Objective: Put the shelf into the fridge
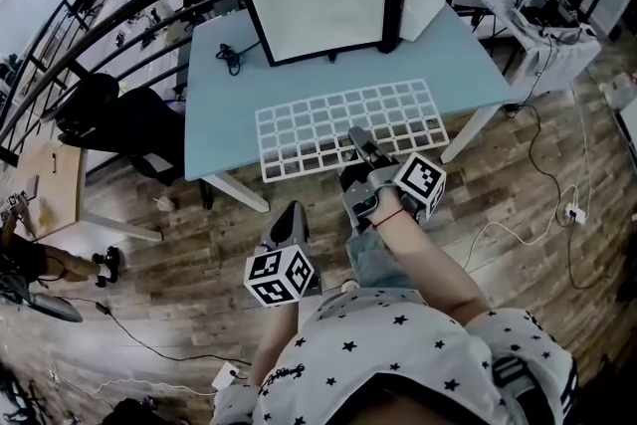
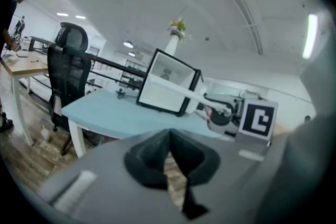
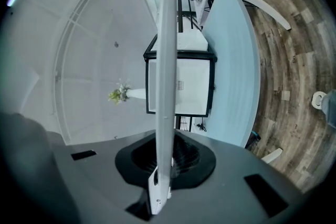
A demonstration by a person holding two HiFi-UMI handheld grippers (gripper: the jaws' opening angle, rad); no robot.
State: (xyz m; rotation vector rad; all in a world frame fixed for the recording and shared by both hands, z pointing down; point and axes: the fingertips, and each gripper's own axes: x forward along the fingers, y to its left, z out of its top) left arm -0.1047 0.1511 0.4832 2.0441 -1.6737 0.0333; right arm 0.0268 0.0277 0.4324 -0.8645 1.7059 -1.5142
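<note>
The pale blue worktop (image 1: pixel 224 105) fills the far middle of the scene. The small fridge (image 1: pixel 318 0) stands at its far side, with its door swung open to the right and its white cavity facing the person.

The shelf (image 1: pixel 328 129) is a white wire grid spread flat over the near part of the worktop, in front of the fridge mouth, with its near edge reaching past the worktop's near edge. Whether it rests on the worktop or hangs just clear of it is hard to tell.

The right tool (image 1: pixel 360 146) is clamped on the shelf's near edge, a little right of the middle. The right gripper view shows the grid edge-on between the pads (image 3: pixel 164 165). The left tool (image 1: pixel 296 212) hangs lower and nearer, off the worktop, with its jaws together on nothing (image 2: pixel 170 136).

The shelf looks light and stiff, so it should neither sag nor bend. It is broad, though, and held by one thin rim wire. It will probably want to droop at the far end or twist in the pads, and the smooth coating looks slippery. A hold at the middle of the near edge suits it best. A second grip further left on that edge would likely keep it level.
</note>
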